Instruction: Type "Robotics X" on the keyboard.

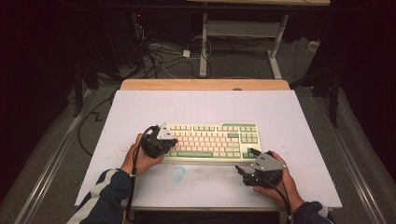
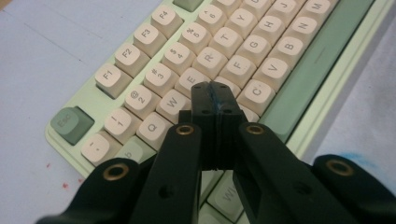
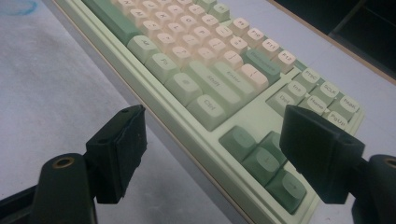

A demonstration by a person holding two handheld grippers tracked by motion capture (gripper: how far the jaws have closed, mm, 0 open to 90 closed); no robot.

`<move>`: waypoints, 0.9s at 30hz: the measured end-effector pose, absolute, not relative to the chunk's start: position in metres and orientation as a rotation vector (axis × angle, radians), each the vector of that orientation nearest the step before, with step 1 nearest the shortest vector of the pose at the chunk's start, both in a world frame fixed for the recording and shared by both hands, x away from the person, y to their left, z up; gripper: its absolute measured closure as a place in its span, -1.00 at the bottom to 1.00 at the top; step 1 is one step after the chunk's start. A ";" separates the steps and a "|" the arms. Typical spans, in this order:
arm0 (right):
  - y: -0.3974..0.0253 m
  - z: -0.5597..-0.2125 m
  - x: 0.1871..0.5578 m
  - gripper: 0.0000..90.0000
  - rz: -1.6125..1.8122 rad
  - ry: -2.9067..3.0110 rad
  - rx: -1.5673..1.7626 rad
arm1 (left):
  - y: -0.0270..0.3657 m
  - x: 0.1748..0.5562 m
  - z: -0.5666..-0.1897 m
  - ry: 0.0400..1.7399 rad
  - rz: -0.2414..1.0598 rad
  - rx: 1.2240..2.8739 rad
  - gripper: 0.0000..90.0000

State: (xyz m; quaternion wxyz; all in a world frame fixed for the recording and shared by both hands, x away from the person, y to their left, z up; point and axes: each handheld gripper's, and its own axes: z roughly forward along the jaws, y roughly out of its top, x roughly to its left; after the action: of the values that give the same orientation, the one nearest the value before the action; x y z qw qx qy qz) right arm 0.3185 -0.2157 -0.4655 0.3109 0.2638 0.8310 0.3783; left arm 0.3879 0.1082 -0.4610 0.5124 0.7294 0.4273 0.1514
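A mint-green keyboard with cream keys lies in the middle of the white table cover. My left gripper reaches over its left end. In the left gripper view the left gripper is shut, its black jaws pressed together with nothing visible between them, tips down among the letter keys near E and C. My right gripper sits off the keyboard's front right corner. Seen in the right gripper view, the right gripper is open wide. The arrow-key corner of the keyboard lies between its fingers.
A faint blue smudge marks the white cover in front of the keyboard. The wooden table edge shows at the back. Beyond it are cables on the floor and a white desk frame.
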 end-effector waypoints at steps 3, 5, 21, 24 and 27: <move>-0.216 -0.466 0.318 -0.48 0.999 2.197 0.694 | 0.105 0.391 -0.462 1.028 0.360 1.758 0.93; -0.216 -0.465 0.318 -0.48 1.000 2.198 0.695 | 0.103 0.392 -0.463 1.024 0.370 1.769 0.93; -0.216 -0.466 0.318 -0.47 0.985 2.207 0.684 | 0.102 0.392 -0.466 1.035 0.378 1.775 0.93; -0.217 -0.466 0.318 -0.47 0.989 2.203 0.688 | 0.102 0.390 -0.463 1.019 0.388 1.762 0.92; -0.217 -0.465 0.318 -0.47 0.990 2.200 0.687 | 0.103 0.388 -0.461 1.008 0.388 1.754 0.92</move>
State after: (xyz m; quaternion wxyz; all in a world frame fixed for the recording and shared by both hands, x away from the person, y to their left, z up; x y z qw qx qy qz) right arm 0.3175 -0.2172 -0.4653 0.3111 0.2603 0.8336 0.3750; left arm 0.3884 0.1028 -0.4609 0.5148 0.7301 0.4194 0.1613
